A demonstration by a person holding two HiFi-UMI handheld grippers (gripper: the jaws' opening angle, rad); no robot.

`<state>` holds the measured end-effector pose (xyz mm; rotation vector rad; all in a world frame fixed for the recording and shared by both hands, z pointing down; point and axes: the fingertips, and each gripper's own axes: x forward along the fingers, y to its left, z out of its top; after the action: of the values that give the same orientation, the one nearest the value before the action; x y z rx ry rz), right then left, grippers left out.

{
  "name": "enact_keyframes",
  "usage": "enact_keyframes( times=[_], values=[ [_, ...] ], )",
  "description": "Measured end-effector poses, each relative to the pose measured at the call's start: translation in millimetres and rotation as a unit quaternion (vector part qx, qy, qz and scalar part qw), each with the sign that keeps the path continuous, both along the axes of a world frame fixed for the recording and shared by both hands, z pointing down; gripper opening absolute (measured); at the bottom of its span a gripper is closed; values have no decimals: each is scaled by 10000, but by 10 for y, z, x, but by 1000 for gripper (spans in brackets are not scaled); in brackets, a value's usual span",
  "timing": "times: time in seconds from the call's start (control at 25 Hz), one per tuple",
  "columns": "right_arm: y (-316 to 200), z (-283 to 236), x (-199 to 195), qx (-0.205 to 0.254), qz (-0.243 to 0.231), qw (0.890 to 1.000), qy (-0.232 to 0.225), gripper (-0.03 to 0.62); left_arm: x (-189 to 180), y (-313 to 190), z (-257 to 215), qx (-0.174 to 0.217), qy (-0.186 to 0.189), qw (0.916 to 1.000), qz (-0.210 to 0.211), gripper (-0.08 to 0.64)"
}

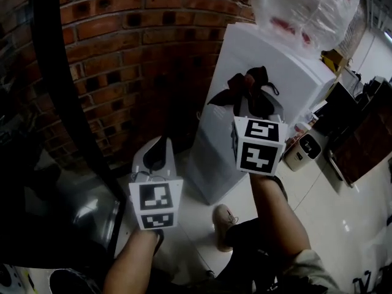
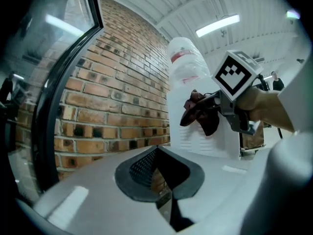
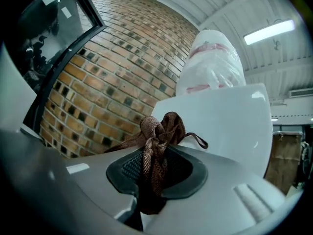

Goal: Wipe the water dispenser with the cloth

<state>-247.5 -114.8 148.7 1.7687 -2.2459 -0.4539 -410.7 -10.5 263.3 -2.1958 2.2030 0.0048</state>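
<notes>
The white water dispenser [image 1: 275, 72] stands against a brick wall, with a plastic-wrapped bottle [image 1: 306, 5] on top. My right gripper [image 1: 250, 110] is shut on a bunched dark brown cloth [image 1: 248, 90] and holds it at the dispenser's upper front. In the right gripper view the cloth [image 3: 156, 146] hangs crumpled between the jaws, with the dispenser [image 3: 230, 126] just beyond. My left gripper [image 1: 156, 150] is lower and to the left, apart from the dispenser, jaws slightly open with nothing between them. The left gripper view shows the right gripper [image 2: 230, 106], the cloth [image 2: 200, 111] and the dispenser's vented side [image 2: 200, 138].
A red brick wall [image 1: 122, 54] runs behind and left of the dispenser. A dark frame [image 1: 61, 84] slants down at the left. A small beige appliance [image 1: 304, 152] sits on the pale floor at the right, beside dark furniture [image 1: 361, 146]. The person's shoe [image 1: 225, 225] is below.
</notes>
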Motion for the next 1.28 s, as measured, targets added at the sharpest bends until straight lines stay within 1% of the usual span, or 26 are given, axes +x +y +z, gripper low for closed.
enact_keyframes(
  times=[0.2, 0.48, 0.68, 0.92, 1.16, 1.28],
  values=[
    [-66, 692, 9, -456, 27, 9989, -39, 91, -61, -20, 328, -401, -55, 9992, -23, 0],
    [-126, 1612, 55, -990, 140, 9950, 19, 89, -75, -21, 576, -671, 49, 9977, 22, 0],
    [-140, 2235, 53, -1119, 220, 9928, 356, 89, -51, -25, 841, -937, -22, 9956, 28, 0],
    [-110, 3122, 42, -1672, 297, 9837, 597, 89, -38, -14, 1226, -1323, -55, 9912, -10, 0],
    [-181, 3783, 16, -2082, 282, 9734, 915, 89, -34, -52, 1448, -1532, -100, 9881, -40, 0],
    [-180, 4148, -2, -2363, 300, 9656, 1045, 89, -69, -46, 1561, -1650, -121, 9862, -78, 0]
  ],
)
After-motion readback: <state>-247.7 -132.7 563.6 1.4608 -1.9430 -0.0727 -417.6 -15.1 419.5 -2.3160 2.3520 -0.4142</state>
